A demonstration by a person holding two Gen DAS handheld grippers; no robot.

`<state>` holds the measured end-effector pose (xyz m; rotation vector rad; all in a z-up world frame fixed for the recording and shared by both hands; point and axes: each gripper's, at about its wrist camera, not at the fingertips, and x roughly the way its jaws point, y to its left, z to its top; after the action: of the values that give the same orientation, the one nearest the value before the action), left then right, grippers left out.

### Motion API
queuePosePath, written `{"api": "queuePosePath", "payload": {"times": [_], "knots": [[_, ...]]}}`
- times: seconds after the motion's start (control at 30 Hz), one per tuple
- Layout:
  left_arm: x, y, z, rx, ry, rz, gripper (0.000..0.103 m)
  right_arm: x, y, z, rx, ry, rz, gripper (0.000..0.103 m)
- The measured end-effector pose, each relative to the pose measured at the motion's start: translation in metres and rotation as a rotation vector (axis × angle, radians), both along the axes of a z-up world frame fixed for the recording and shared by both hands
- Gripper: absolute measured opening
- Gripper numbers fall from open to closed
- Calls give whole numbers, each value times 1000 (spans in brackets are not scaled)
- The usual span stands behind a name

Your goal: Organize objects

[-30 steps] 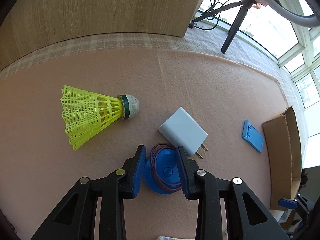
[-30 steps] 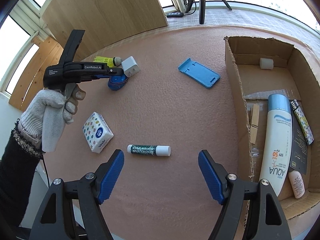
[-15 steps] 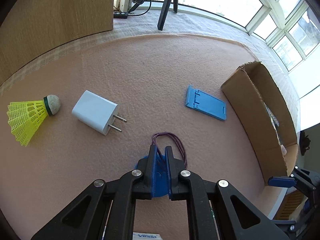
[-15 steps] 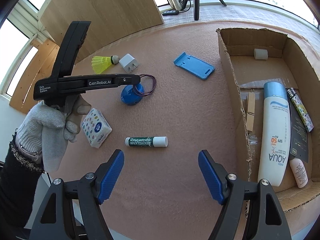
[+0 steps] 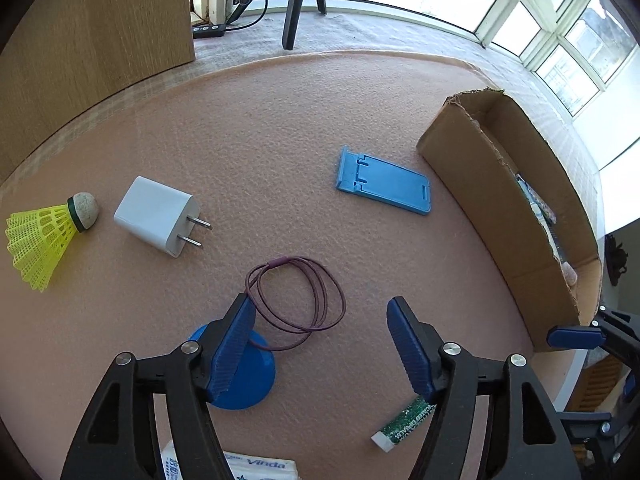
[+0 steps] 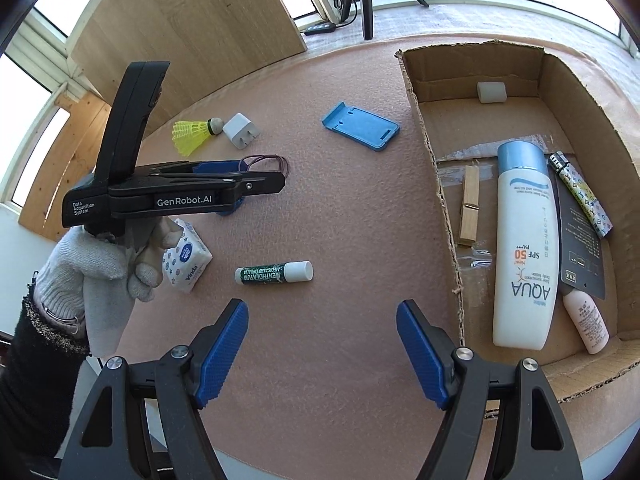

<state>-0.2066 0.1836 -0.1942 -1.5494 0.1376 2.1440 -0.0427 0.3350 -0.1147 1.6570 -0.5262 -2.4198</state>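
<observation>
A pink felt mat [image 5: 280, 128] covers a table, seen from 2 handheld grippers that both point steeply down at it. The left gripper [image 5: 320, 344] has just been opening its blue-padded jaws, which now stand wide apart and grasp nothing. Its left pad hangs over a round blue disc [image 5: 256, 376] that lies flat on the mat, and a coil of thin purple cord [image 5: 298, 294] rests on the mat just ahead, between the 2 pads and touching neither as far as the view shows. In the right wrist view a white-gloved hand [image 6: 92, 272] holds this gripper by its black handle.

The right gripper [image 6: 322, 344] is released too, its jaws wide and empty above bare mat. Just beyond them lies a green and white lip balm tube [image 6: 274, 273], with a small tissue pack [image 6: 186, 260] to its left.

Farther back lie a yellow shuttlecock [image 5: 44, 236], a white plug adapter [image 5: 156, 216] close beside its cork, and a flat blue phone stand [image 5: 384, 186]. To the right sits an open cardboard box [image 6: 436, 184] holding a sunscreen bottle [image 6: 524, 248], a wooden clothespin [image 6: 469, 210], a patterned lighter [image 6: 582, 196], a small pink bottle [image 6: 586, 320] and a white block [image 6: 491, 92].
</observation>
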Motion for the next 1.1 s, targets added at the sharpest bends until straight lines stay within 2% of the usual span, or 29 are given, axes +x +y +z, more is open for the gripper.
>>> {"api": "queuePosePath", "payload": {"times": [0.13,0.27,0.43,0.47,0.5,0.6,0.77,0.83,0.97,1.0,1.1], "knots": [[5,-17,-1,-47,12,13,71,-2,-1,0,-1,-1,6,73],[9,-45,0,-35,0,60,72,-5,-6,0,0,1,21,73],[10,-80,14,60,15,138,71,-9,-16,-2,-3,-4,39,73],[8,-85,15,56,30,156,71,-9,-18,-2,-2,-6,43,73],[6,-89,15,46,40,171,67,-10,-21,-2,-2,-6,48,73],[0,-97,7,56,-15,180,44,-12,-28,-3,2,-7,65,73],[-11,-89,-12,83,-83,167,44,-13,-36,-2,7,-5,80,73],[-12,-82,-13,92,-87,157,35,-12,-35,-1,11,-4,80,73],[-12,-60,-13,86,-82,104,23,-12,-29,-2,15,-7,63,73],[-11,-54,-14,82,-81,90,14,-12,-27,-2,15,-8,57,73],[-12,-40,-15,118,-96,71,13,-11,-23,-3,13,-10,45,73]]}}
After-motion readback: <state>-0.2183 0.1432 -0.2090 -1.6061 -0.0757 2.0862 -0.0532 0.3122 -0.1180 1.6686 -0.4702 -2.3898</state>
